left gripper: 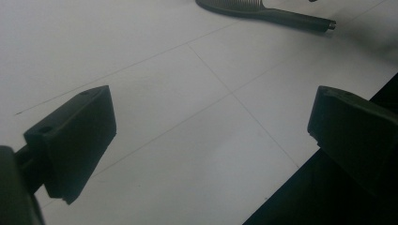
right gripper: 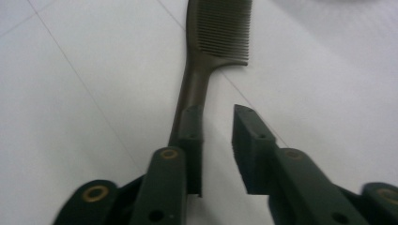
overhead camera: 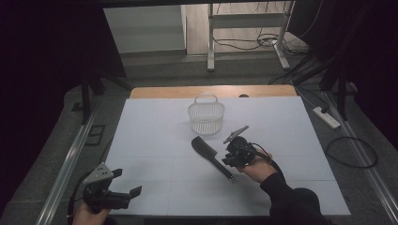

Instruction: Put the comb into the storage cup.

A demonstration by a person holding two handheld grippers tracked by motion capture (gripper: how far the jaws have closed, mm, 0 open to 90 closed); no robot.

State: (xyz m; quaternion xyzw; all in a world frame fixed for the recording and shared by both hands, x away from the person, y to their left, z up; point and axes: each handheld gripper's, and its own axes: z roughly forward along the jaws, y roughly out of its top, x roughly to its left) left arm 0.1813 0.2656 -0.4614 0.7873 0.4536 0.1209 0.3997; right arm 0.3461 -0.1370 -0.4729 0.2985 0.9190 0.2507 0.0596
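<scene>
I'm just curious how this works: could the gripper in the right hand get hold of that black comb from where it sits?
Probably yes. The right gripper hovers beside the comb handle, jaws slightly apart, nothing between; a small sideways shift should do.

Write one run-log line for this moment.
right gripper: open beside black plastic comb handle | left gripper: open, idle | white wire basket: beyond comb

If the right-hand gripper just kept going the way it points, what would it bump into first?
Most likely the black comb: the right gripper looks along its handle, which passes behind one jaw. The jaws stand slightly apart. Beyond the comb stands the white basket; depth is hard to judge.
</scene>
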